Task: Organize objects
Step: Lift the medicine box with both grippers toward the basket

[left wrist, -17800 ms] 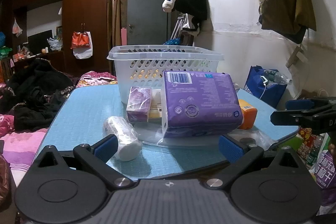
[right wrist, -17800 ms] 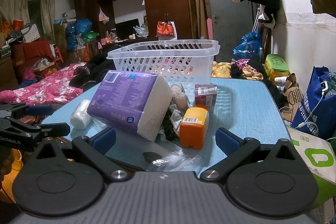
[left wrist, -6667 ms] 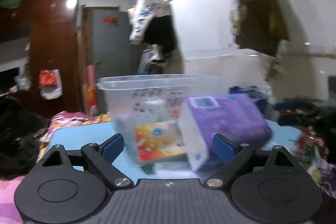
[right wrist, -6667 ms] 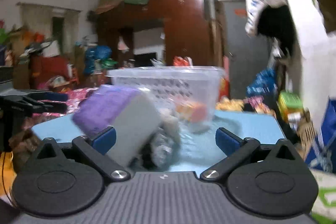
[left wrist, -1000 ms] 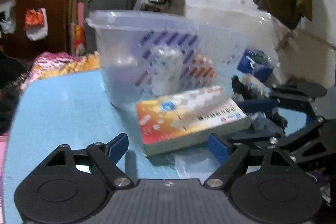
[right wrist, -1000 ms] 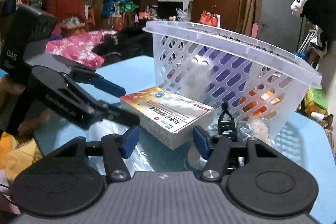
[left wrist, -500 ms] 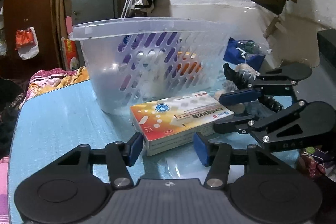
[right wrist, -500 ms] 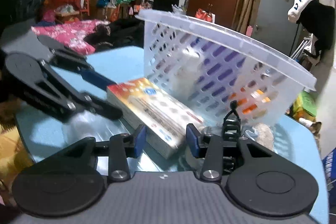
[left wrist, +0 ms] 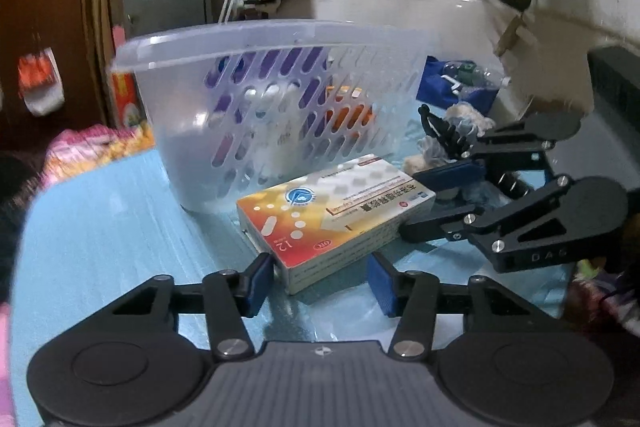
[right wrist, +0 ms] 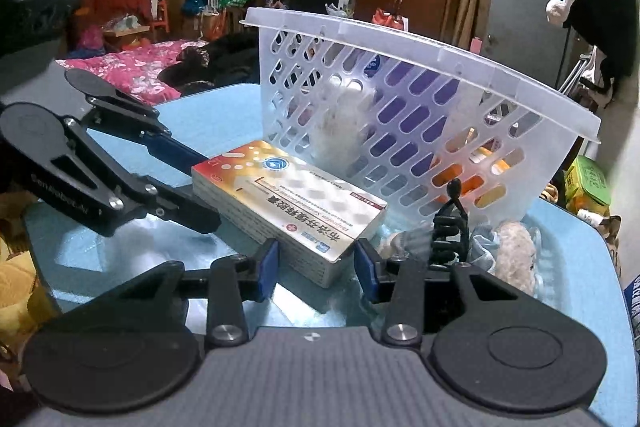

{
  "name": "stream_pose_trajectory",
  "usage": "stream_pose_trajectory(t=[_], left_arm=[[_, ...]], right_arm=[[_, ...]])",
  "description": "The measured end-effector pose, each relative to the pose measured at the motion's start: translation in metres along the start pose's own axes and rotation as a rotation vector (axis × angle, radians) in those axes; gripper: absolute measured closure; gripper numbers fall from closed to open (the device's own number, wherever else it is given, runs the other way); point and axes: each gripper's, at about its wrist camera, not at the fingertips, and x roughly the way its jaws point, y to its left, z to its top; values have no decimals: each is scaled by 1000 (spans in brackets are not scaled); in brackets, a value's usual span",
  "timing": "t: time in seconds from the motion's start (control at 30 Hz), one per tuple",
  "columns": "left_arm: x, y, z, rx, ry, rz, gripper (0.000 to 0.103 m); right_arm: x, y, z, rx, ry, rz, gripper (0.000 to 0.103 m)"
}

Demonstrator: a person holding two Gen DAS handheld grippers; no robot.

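A stack of orange-and-white medicine boxes [left wrist: 334,217] lies on the blue table in front of a white slotted basket [left wrist: 280,107]. My left gripper [left wrist: 320,281] has its pads on either side of the stack's near end, partly closed, with a small gap on the right. My right gripper [right wrist: 316,263] brackets the opposite end of the same stack [right wrist: 288,203], its pads close to both sides. Each gripper shows in the other's view. The basket [right wrist: 420,115] holds purple, white and orange items.
A black hair claw [right wrist: 450,227] and pale fluffy scrunchies [right wrist: 512,247] lie right of the stack by the basket. A clear plastic sheet [right wrist: 120,243] lies on the table [left wrist: 120,227]. Beds, wardrobes and bags surround the table.
Both grippers have moved in on the medicine box stack from opposite ends and narrowed their jaws around it. The stack itself has stayed on the table.
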Motion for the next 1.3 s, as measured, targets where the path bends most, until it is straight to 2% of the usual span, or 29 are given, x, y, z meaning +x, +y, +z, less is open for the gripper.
stream_pose_trajectory(t=[0.07,0.13,0.3,0.57,0.7,0.87,1.03,1.3], left_arm=[[-5,-7,-2,24,-32,42,59],[-10,-10,-4,26,-74,75,62],[-31,-26,-8,54,-184,133,62],[-71,-52,3,83,-344,184,62],[-88,-65,21,125,-401,201,62],[-101,-73,68,163,-472,219,62],[-95,-76,108,168,-488,217,62],[-53,-60,133,139,-431,189,62]], right_arm=[[-2,1,-2,-1,-13,-9,59],[-6,0,-3,15,-39,-9,59],[-25,6,-4,9,-116,-37,60],[-61,11,6,7,-252,-65,60],[-80,6,20,-18,-298,-84,60],[-95,-15,59,-55,-342,-120,60],[-97,-35,89,-77,-350,-171,60],[-66,-62,98,-43,-265,-172,60]])
